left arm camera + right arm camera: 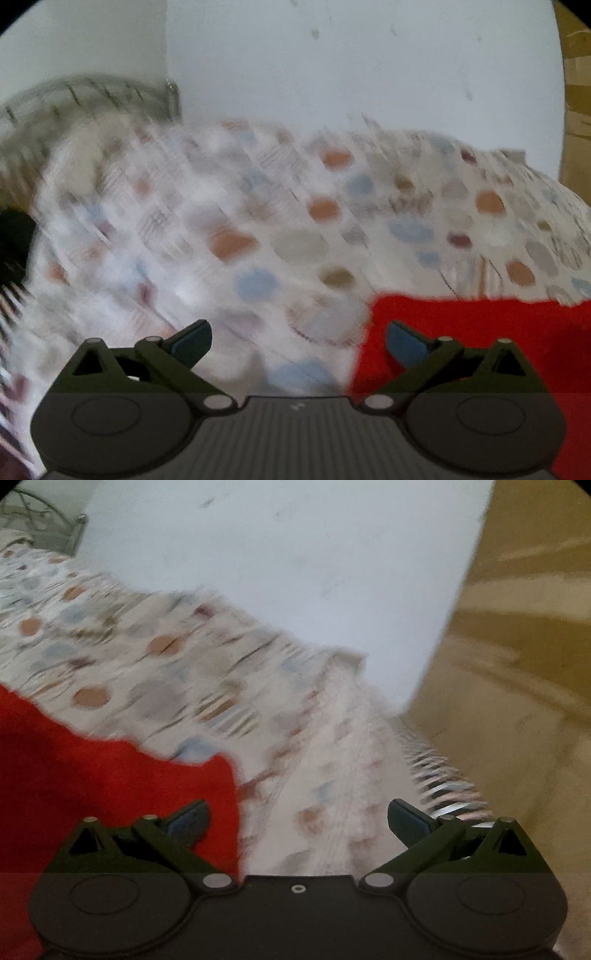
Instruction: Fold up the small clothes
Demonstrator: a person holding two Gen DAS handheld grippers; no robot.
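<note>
A red garment [469, 332] lies on a bed with a white sheet printed with coloured dots [258, 221]. In the left wrist view it is at the lower right, and my left gripper [298, 341] is open and empty over its left edge. In the right wrist view the red garment [92, 775] is at the lower left. My right gripper [298, 821] is open and empty over its right edge, its left finger above the red cloth. Both views are blurred by motion.
A pale wall [351, 66] runs behind the bed. A metal bed frame [92, 96] stands at the far left. A dark object [13, 240] sits at the left edge. The bed's edge [436, 775] drops to a tan floor [517, 664] on the right.
</note>
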